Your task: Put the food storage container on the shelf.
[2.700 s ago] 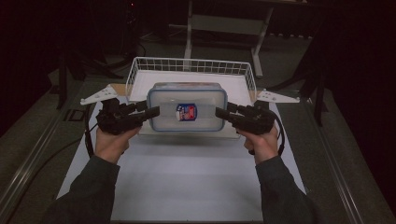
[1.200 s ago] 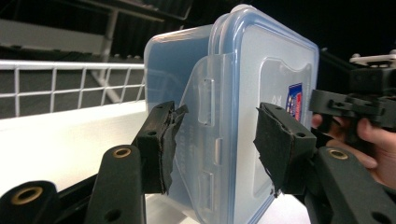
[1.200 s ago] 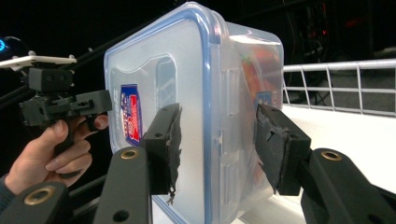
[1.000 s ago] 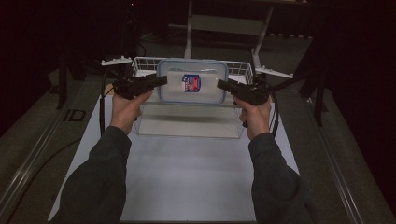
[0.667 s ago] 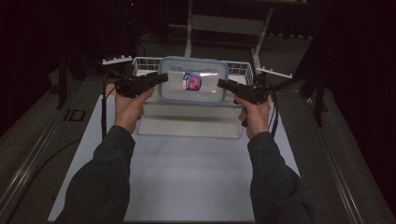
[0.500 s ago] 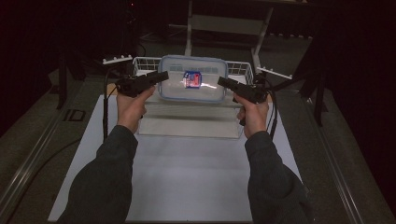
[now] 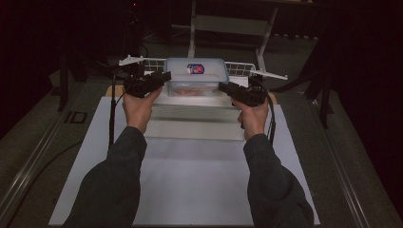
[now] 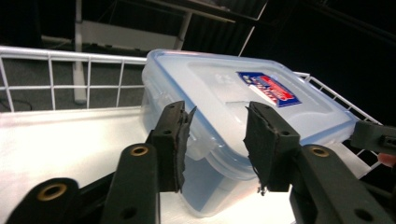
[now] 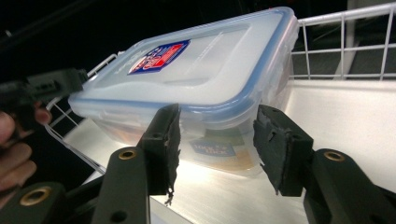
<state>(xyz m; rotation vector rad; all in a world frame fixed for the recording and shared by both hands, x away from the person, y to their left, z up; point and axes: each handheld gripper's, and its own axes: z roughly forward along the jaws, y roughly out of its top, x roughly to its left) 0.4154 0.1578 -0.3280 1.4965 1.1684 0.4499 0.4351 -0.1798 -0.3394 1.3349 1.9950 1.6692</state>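
A clear plastic container (image 7: 197,76) with a blue-rimmed lid and a red-and-blue label hangs tilted inside the white wire basket (image 7: 239,68), held from both ends. My left gripper (image 7: 167,76) is shut on its left end. In the left gripper view the container (image 8: 233,88) has its end clip between the pads of that gripper (image 8: 217,135), whose jaws have just been closing. My right gripper (image 7: 221,87) is shut on the right end. In the right gripper view the lid rim of the container (image 9: 210,65) sits between the pads of that gripper (image 9: 215,135).
The basket (image 8: 70,74) has low wire walls and a white floor (image 9: 341,121), and stands at the far edge of a white mat (image 7: 190,180). Dark table surface flanks the mat. A grey frame (image 7: 228,23) rises behind the basket.
Both hands have carried the container away from the person, from over the mat up and into the wire basket. In the last half second it has sunk a little lower in the basket.
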